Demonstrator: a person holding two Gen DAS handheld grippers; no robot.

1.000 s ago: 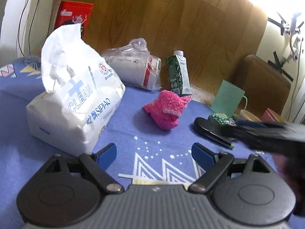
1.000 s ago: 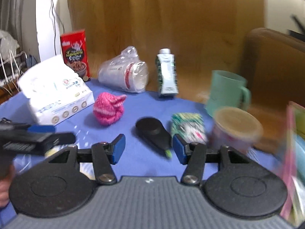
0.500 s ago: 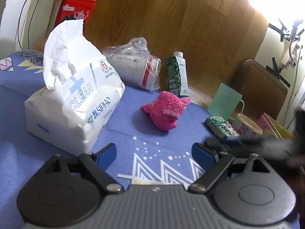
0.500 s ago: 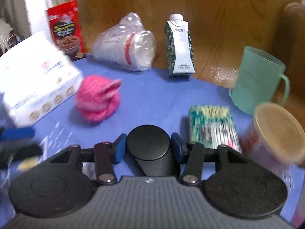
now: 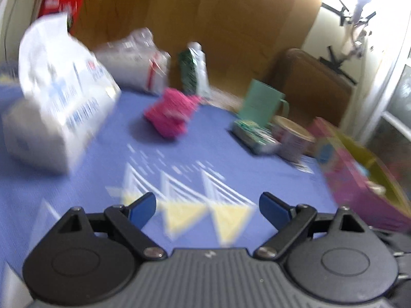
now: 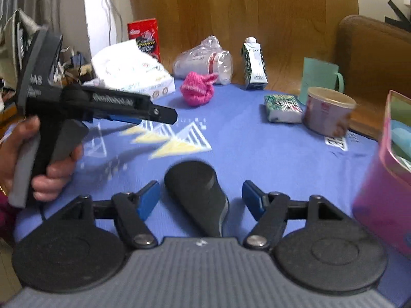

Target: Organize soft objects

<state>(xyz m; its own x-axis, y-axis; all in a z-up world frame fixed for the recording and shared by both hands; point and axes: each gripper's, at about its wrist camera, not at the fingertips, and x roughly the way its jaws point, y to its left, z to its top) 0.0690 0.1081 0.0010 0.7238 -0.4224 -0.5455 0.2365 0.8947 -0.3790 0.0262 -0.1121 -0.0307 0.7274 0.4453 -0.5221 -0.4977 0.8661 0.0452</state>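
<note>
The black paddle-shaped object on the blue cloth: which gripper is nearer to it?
Right. The black paddle-shaped object lies between the right gripper's opening jaws, untouched by either pad. The left gripper hangs off to the left above the tablecloth, empty.

My left wrist view is smeared with motion blur and blown out by window glare top right, while my right view stays mostly sharp, evenly lit, edges bowed.

Left wrist view is motion-blurred: tissue pack (image 5: pixel 59 107) print is illegible. The pink bin (image 6: pixel 385 179) is cut by the right edge; its contents are indistinct.
</note>
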